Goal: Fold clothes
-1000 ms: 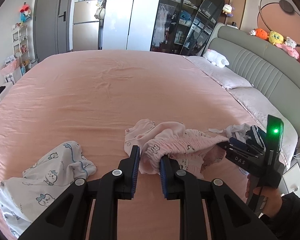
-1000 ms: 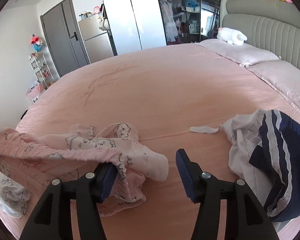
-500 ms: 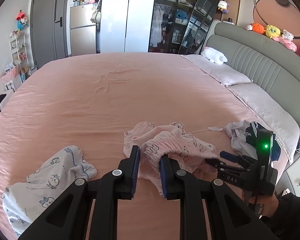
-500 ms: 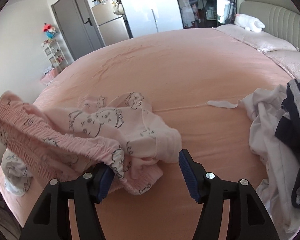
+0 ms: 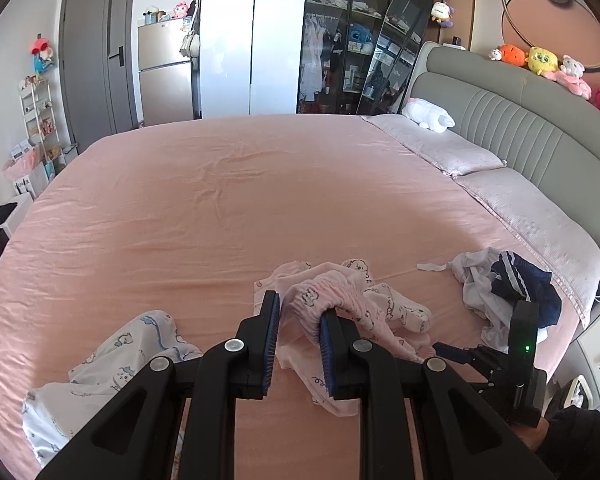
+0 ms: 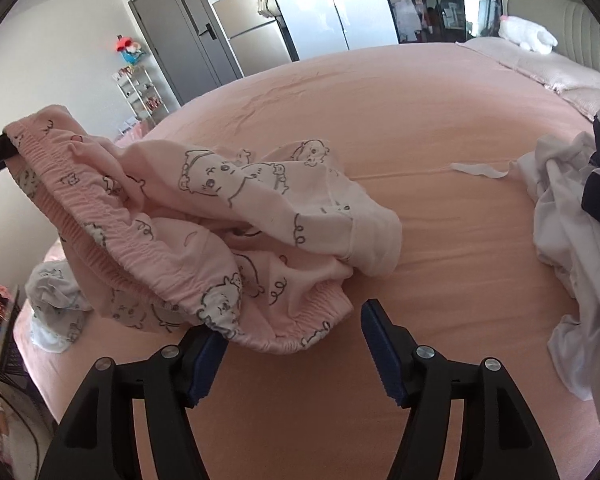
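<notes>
Pink cartoon-print pants (image 5: 356, 300) lie bunched on the pink bed sheet (image 5: 220, 200). My left gripper (image 5: 299, 340) is shut on their elastic waistband and holds that end lifted; its black tip shows at the left edge of the right wrist view, gripping the band. In that view the pants (image 6: 220, 200) drape down to my right gripper (image 6: 294, 344). Its jaws are opening. The pants' lower edge rests over the left fingertip (image 6: 208, 356) and reaches into the gap, but the pads do not press it. A hand holds the right gripper (image 5: 452, 354) low at the right.
A white garment with blue cartoon print (image 5: 112, 364) lies crumpled at the left. A white and navy clothes pile (image 5: 496, 288) sits on the right near the pillows (image 5: 460, 152) and grey headboard (image 5: 540, 132). A bedside cabinet (image 5: 596, 352) stands past the bed's right edge.
My right gripper has sunk toward the sheet, come closer under the pants' lower edge, and spread its jaws wider. My left gripper still holds the waistband in nearly the same place.
</notes>
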### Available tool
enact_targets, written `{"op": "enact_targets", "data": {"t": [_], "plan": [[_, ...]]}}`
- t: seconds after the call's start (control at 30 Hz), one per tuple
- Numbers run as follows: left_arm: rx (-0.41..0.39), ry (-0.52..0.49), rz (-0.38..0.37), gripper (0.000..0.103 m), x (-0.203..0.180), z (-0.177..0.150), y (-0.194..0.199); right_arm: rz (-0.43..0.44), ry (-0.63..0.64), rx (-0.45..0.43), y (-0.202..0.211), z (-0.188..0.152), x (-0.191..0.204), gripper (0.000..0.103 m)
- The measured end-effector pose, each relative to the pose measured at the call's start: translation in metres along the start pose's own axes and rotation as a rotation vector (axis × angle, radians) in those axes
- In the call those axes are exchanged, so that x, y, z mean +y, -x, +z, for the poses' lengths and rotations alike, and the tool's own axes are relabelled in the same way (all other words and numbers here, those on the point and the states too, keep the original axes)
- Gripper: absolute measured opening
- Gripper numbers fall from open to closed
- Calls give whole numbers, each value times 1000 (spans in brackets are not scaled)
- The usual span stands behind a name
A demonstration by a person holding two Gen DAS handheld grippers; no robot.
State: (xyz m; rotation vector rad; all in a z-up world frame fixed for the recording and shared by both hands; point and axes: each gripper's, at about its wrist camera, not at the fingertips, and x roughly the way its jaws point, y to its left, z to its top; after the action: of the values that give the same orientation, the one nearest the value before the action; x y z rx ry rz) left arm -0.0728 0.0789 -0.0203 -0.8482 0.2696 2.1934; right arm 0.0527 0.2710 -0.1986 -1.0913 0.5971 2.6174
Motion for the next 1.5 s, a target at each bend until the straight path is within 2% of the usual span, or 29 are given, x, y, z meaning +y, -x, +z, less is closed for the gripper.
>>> {"op": "enact_targets", "data": {"t": [0.17, 0.4, 0.47, 0.57, 0.67, 0.8, 0.97, 1.0, 1.03, 1.07, 1.1, 1.17, 1.33, 1.37, 1.4, 1.5], "plan": [[-4, -1, 9, 17, 2, 4, 1, 2, 119, -25, 4, -5, 8, 71], [-12, 6, 46, 17, 10, 12, 2, 54, 205, -9, 5, -18, 18, 71], [-19, 13, 48, 17, 13, 13, 4, 42, 205, 7, 3, -22, 15, 71], [-24, 20, 54, 17, 15, 15, 6, -23, 196, 12, -3, -21, 11, 71], [-26, 15, 50, 17, 14, 14, 8, 5, 116, 5, -5, -12, 4, 71], [-25, 0, 45, 17, 10, 13, 9, -49, 124, 1, -13, -7, 9, 71], [-21, -16, 57, 17, 8, 13, 9, -98, 95, 45, -23, -10, 11, 70], [-20, -14, 57, 17, 8, 13, 9, -113, 94, 52, -24, -12, 11, 69], [-20, -12, 56, 17, 9, 13, 9, -122, 92, 55, -24, -12, 12, 60], [-18, -12, 54, 17, 9, 13, 8, -136, 88, 59, -25, -11, 12, 45], [-17, -12, 53, 17, 8, 13, 8, -150, 85, 63, -25, -10, 12, 39], [-15, -14, 56, 17, 7, 12, 8, -150, 66, 84, -26, -6, 13, 31], [-11, -29, 83, 17, 6, 10, 8, -175, 25, 83, -21, 1, 12, 22], [-8, -26, 81, 17, 7, 9, 8, -184, 25, 77, -20, 4, 10, 11], [-5, -22, 76, 17, 7, 8, 7, -192, 22, 78, -18, 5, 10, 6], [2, -22, 85, 17, 6, 6, 6, -194, 0, 79, -10, 10, 9, 3]]}}
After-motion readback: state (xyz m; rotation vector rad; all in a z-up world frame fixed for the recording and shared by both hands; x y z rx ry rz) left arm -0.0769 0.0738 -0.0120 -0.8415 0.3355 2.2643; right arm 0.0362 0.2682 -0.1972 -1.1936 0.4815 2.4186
